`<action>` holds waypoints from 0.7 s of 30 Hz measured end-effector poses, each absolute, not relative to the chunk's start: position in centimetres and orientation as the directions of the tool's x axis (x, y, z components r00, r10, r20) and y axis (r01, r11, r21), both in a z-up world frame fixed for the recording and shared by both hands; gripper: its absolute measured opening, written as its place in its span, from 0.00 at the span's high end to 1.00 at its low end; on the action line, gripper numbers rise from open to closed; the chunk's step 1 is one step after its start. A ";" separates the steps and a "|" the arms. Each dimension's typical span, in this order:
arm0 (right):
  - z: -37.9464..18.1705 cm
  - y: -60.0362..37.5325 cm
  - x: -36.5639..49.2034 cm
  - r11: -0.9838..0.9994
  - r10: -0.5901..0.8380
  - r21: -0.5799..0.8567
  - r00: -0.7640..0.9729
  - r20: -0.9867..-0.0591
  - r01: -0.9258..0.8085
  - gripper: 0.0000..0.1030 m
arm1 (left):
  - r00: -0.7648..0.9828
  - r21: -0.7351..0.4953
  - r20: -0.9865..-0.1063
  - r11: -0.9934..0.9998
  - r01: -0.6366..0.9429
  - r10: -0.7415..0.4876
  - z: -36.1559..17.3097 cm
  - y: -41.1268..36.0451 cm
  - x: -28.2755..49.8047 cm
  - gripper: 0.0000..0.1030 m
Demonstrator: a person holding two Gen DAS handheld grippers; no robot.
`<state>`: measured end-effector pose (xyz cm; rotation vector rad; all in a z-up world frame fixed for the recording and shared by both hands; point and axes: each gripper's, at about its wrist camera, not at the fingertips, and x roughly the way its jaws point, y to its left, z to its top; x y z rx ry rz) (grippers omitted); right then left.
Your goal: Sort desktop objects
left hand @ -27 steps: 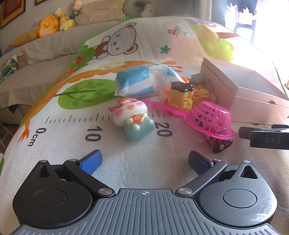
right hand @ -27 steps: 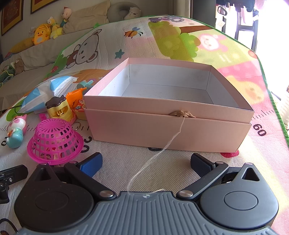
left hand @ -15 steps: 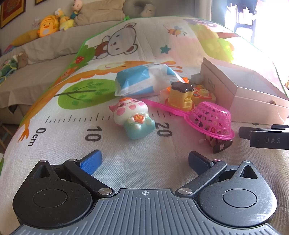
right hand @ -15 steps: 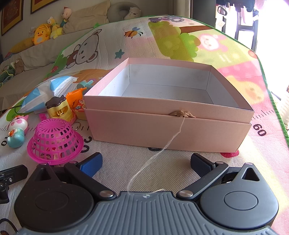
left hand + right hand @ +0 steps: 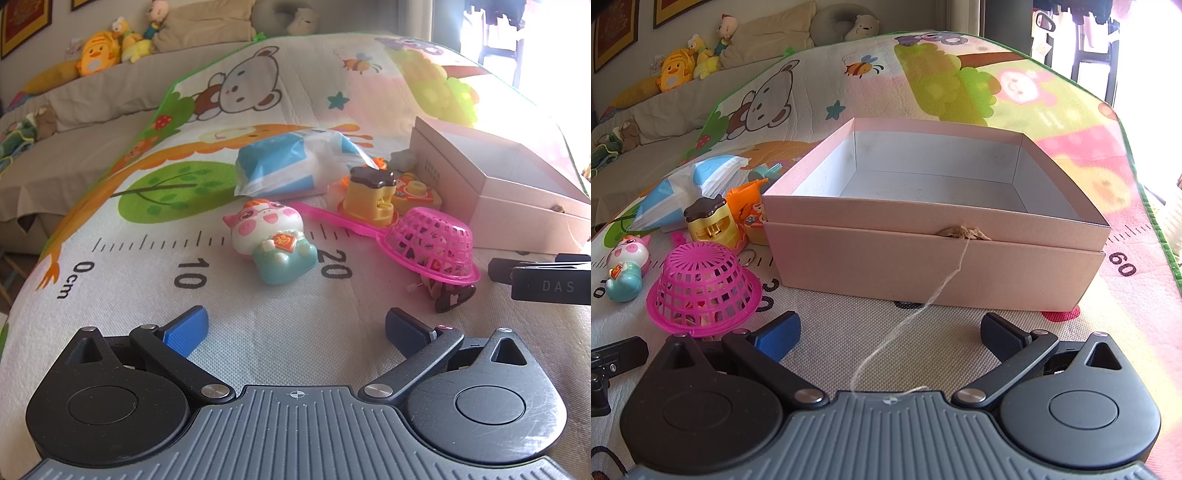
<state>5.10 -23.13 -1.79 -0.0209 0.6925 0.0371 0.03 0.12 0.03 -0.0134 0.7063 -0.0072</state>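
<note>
On the cartoon play mat lie a pig-shaped toy (image 5: 271, 242), a pink plastic strainer (image 5: 434, 245) turned upside down over small items, a yellow toy with a brown lid (image 5: 371, 195) and a blue-and-white tissue pack (image 5: 291, 164). My left gripper (image 5: 295, 328) stands open just short of the pig toy, nothing between its fingers. The open pink box (image 5: 938, 229) stands straight ahead of my right gripper (image 5: 890, 332), which is open too and holds nothing. The box's inside looks bare. The strainer (image 5: 703, 290) and pig toy (image 5: 626, 269) sit left of the box.
An orange toy (image 5: 746, 201) and a small round toy lean against the box's left side. A loose string (image 5: 923, 306) trails from the box front onto my right gripper's body. The right gripper's black side (image 5: 543, 282) shows at the left view's right edge. A sofa with plush toys (image 5: 99, 55) lies behind.
</note>
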 end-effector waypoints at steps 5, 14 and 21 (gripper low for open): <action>-1.8 -23.1 5.1 0.999 0.027 -0.007 0.769 -0.639 -0.041 0.00 | 0.761 -0.015 -0.649 1.000 0.002 -0.012 0.0 0.1 0.0 0.00; -1.7 -23.2 5.1 0.999 0.027 -0.007 0.769 -0.639 -0.041 0.00 | 0.761 -0.015 -0.649 1.000 0.002 -0.011 0.0 0.1 0.0 0.00; -1.7 -23.3 5.2 0.999 0.029 -0.003 0.768 -0.639 -0.041 0.00 | 0.761 -0.015 -0.649 1.000 0.003 -0.011 0.0 0.1 0.0 0.00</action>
